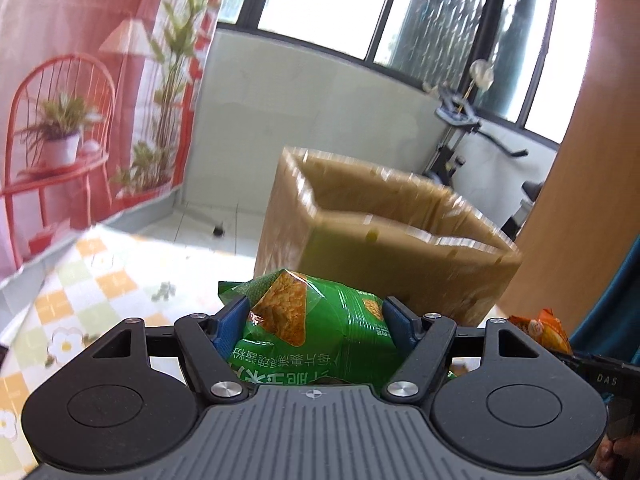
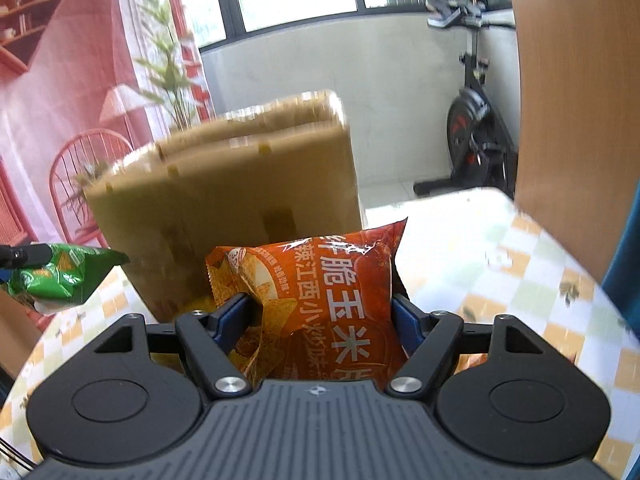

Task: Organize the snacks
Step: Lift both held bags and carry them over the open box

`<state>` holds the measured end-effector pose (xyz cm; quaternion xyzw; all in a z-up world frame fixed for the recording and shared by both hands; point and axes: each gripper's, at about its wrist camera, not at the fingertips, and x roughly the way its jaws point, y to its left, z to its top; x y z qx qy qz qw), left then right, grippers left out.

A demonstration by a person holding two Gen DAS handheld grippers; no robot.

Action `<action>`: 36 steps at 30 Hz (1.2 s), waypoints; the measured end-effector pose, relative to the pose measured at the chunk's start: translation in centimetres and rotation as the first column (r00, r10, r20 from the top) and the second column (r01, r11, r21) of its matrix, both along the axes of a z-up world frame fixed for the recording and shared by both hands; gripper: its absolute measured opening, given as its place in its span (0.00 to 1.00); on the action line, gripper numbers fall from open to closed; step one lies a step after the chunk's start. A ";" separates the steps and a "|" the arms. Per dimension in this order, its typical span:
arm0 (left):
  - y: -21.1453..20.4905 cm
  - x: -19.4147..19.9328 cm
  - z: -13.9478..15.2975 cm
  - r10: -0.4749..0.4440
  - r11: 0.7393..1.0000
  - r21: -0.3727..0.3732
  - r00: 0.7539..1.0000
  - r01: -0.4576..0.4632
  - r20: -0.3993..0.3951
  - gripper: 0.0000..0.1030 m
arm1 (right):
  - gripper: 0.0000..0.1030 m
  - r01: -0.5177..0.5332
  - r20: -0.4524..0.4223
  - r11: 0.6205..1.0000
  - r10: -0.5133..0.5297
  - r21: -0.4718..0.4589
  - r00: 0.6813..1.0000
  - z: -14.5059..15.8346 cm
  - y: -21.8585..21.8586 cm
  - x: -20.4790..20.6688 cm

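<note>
My left gripper (image 1: 314, 312) is shut on a green chip bag (image 1: 308, 324), held just in front of an open brown cardboard box (image 1: 384, 232) on the table. My right gripper (image 2: 320, 312) is shut on an orange chip bag (image 2: 316, 292), also close before the cardboard box (image 2: 224, 200). The green bag (image 2: 60, 272) shows at the far left of the right wrist view. The orange bag (image 1: 542, 330) shows at the right edge of the left wrist view. The box's inside is hidden from both views.
The table has a checkered cloth (image 1: 80, 280) with flower prints. A wooden panel (image 1: 580, 160) stands to the right. An exercise bike (image 2: 476, 120) stands on the floor behind. A red printed backdrop (image 1: 80, 100) hangs on the left.
</note>
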<state>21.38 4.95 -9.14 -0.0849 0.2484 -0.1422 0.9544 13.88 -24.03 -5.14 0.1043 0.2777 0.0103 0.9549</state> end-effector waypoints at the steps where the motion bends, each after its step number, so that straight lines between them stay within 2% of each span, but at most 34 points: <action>1: -0.1 0.0 0.4 -0.003 1.000 -0.002 1.000 0.003 0.017 0.72 | 0.74 -0.001 0.018 1.000 0.001 0.000 1.000 0.6 -0.1 0.1; 12: -3.0 2.0 4.6 -0.037 0.999 0.006 0.983 0.036 0.179 0.72 | 0.74 -0.056 0.232 0.998 0.057 -0.011 0.971 7.7 0.0 3.7; 18: -4.6 4.5 5.6 -0.043 0.999 -0.004 0.971 0.046 0.237 0.72 | 0.74 -0.099 0.321 0.991 0.122 -0.085 0.939 10.3 1.5 7.1; 24: -6.3 7.5 5.1 -0.029 1.000 0.005 0.971 0.028 0.237 0.69 | 0.74 -0.103 0.323 0.987 0.138 -0.124 0.936 9.7 3.1 12.3; 25: -6.5 7.9 4.9 -0.027 1.000 0.012 0.972 0.025 0.232 0.65 | 0.74 -0.098 0.316 0.987 0.133 -0.124 0.939 9.4 3.3 13.3; 26: -6.6 8.4 4.9 -0.029 1.000 0.018 0.974 0.025 0.226 0.51 | 0.74 -0.095 0.311 0.988 0.128 -0.120 0.942 9.0 3.4 13.9; 27: -6.8 8.9 4.8 -0.038 0.999 0.026 0.976 0.034 0.213 0.49 | 0.74 -0.092 0.303 0.989 0.122 -0.111 0.945 8.6 3.6 14.7; 32: -7.1 10.2 4.0 -0.043 0.998 0.060 0.985 0.033 0.164 0.49 | 0.74 -0.095 0.244 0.992 0.114 -0.087 0.963 6.6 3.8 17.0; 36: -6.5 9.8 3.7 -0.047 0.998 0.045 0.989 0.041 0.142 0.50 | 0.74 -0.096 0.205 0.993 0.110 -0.075 0.973 5.4 4.0 17.6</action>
